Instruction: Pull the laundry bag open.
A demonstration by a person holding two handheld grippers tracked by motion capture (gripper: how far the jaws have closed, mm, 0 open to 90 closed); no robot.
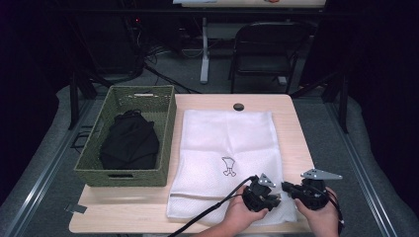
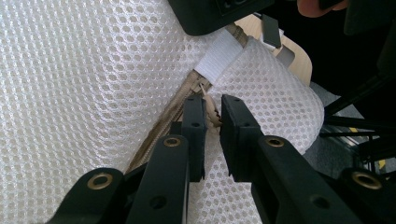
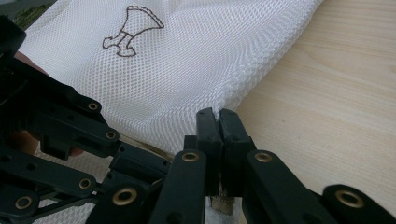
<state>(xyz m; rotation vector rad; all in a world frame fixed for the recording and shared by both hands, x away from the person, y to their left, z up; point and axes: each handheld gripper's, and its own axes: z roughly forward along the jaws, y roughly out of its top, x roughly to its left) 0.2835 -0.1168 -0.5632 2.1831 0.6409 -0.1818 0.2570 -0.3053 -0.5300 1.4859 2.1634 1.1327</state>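
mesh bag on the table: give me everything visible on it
The white mesh bag lies flat on the wooden table, right of the green basket, its near edge toward the person. Honeycomb netting, a small dark outline emblem near the middle, a beige zipper along the near edge ending at a white tab. The right gripper is shut on the fabric at the near right corner; the left gripper straddles the zipper pull, jaws slightly apart.

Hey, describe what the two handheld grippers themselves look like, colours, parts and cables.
Both the left gripper and the right gripper are black, with linked arms joined by brass-coloured rivets and flat rectangular jaws. Each carries a grey three-cornered plate on top. A black cable trails from the left one toward the near table edge. No sleeves are visible.
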